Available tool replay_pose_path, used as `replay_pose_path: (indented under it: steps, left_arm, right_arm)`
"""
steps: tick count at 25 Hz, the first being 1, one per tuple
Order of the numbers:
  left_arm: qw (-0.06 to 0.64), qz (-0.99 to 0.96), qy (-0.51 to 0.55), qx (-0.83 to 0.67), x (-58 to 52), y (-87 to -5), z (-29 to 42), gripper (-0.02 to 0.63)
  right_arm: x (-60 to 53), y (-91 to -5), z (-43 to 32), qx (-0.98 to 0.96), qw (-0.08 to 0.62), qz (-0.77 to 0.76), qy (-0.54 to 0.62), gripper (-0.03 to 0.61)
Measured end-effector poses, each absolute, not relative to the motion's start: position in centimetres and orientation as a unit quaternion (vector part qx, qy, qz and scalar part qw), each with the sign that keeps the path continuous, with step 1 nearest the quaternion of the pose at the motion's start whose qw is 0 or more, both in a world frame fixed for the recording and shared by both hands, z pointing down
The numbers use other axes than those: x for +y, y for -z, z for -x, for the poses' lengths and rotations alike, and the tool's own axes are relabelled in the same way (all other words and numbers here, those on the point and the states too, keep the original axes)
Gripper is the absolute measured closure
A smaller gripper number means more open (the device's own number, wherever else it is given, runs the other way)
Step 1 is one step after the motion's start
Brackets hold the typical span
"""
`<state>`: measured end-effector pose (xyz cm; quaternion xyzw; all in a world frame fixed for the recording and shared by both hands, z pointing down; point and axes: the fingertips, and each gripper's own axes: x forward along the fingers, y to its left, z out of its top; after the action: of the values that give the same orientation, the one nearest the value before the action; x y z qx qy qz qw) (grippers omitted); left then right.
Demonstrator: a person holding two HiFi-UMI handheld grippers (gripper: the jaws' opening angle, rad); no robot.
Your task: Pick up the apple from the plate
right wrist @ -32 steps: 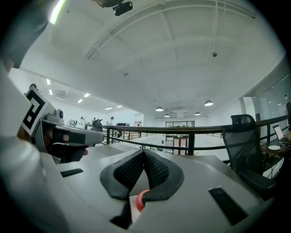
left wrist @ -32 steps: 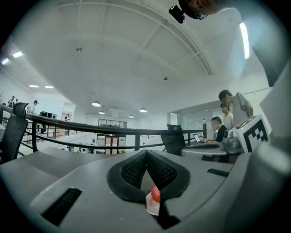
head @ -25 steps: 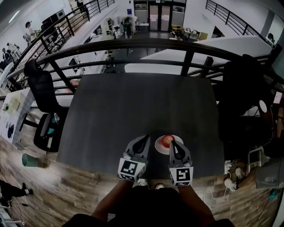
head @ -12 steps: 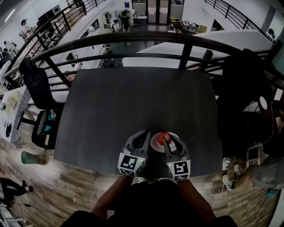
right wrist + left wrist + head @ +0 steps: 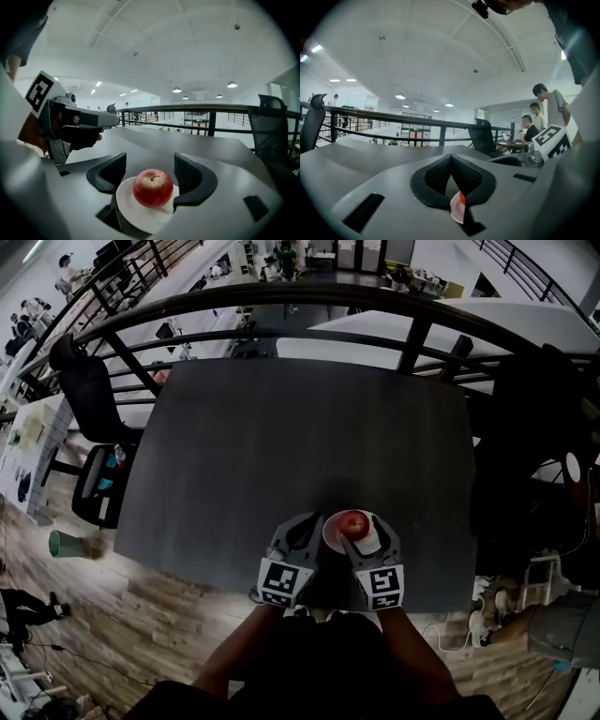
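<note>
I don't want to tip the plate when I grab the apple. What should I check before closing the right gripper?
1. Right gripper jaws apart, wider than the apple: ok.
2. Apple between the jaws: ok, a jaw on each side.
3. Apple resting on the plate, stem up: ok.
4. Jaws clear of the plate's rim: cannot tell; they sit low over it.
5. Left gripper out of the way: ok, shut, beside the plate.

Apple (image 5: 153, 188) between parted jaws, left gripper (image 5: 307, 527) alongside.
</note>
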<state>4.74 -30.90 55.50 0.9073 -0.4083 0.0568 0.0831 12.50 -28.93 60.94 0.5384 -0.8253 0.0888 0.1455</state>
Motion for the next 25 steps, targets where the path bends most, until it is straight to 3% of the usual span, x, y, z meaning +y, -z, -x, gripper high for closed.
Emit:
replay_pose_path:
  steps: [9, 25]
  left_arm:
    - [0.082, -0.902, -0.068, -0.418, -31.4, -55.7, -4.4, 0.591]
    - [0.091, -0.888, -0.086, -0.443, -31.4, -57.6, -2.6, 0.591]
  right_arm:
    - [-30.1, -66.1, -12.6, -0.811, 0.187, -0.528, -0.167, 0.201]
    - [-30.7, -69.6, -12.6, -0.8, 0.262, -0.507, -0.183, 0.195]
